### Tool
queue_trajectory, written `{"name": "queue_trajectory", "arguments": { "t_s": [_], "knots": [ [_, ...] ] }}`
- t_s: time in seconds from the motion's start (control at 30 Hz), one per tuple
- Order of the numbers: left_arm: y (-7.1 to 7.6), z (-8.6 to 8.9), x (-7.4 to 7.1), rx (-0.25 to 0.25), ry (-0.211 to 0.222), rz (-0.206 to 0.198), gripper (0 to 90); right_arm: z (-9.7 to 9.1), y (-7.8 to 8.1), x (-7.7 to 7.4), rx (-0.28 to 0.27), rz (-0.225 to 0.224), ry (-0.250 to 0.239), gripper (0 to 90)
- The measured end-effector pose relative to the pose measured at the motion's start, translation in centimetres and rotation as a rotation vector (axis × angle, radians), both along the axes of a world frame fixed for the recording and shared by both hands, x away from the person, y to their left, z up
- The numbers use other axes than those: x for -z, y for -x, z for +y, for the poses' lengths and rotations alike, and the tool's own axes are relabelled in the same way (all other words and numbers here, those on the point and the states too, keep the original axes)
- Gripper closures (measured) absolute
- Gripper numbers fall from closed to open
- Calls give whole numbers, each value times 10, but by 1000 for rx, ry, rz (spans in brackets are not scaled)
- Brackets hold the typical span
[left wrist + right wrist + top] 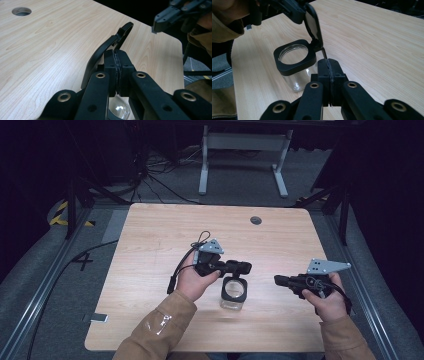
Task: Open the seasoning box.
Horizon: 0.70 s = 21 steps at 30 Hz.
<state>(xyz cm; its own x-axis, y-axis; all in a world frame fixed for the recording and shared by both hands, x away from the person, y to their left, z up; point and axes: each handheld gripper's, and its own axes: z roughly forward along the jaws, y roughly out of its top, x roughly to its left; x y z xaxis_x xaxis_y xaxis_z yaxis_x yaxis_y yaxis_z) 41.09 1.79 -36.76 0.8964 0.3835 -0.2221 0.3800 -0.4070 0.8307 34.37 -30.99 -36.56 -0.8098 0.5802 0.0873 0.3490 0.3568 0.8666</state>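
Your jar point(233, 293) stands on the table point(150, 250) near the front edge, between your hands. Its hinged lid point(313, 23) is already swung up, so the mouth is open and nothing is inside. Your left gripper point(117, 57) hovers just above the jar with jaws pressed together beside the raised lid; I cannot tell whether it touches it. Your right gripper point(329, 65), clamped on nothing, sits to the right and points at the jar. Anything beyond opening looks undone.

Clear glass jar point(233, 296) upright on the wooden table, square black collar, hinged lid point(313, 23) raised open
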Motion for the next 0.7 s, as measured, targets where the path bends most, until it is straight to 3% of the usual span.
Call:
{"name": "queue_trajectory", "arguments": {
  "t_s": [0.33,0.7],
  "knots": [
    [-8,-5,8,-32,-9,24,874,5,5,-2,-26,-2,-4,898],
    [-7,-7,10,-36,-40,22,874,12,6,-2,-54,-6,4,896]
  ]
}}
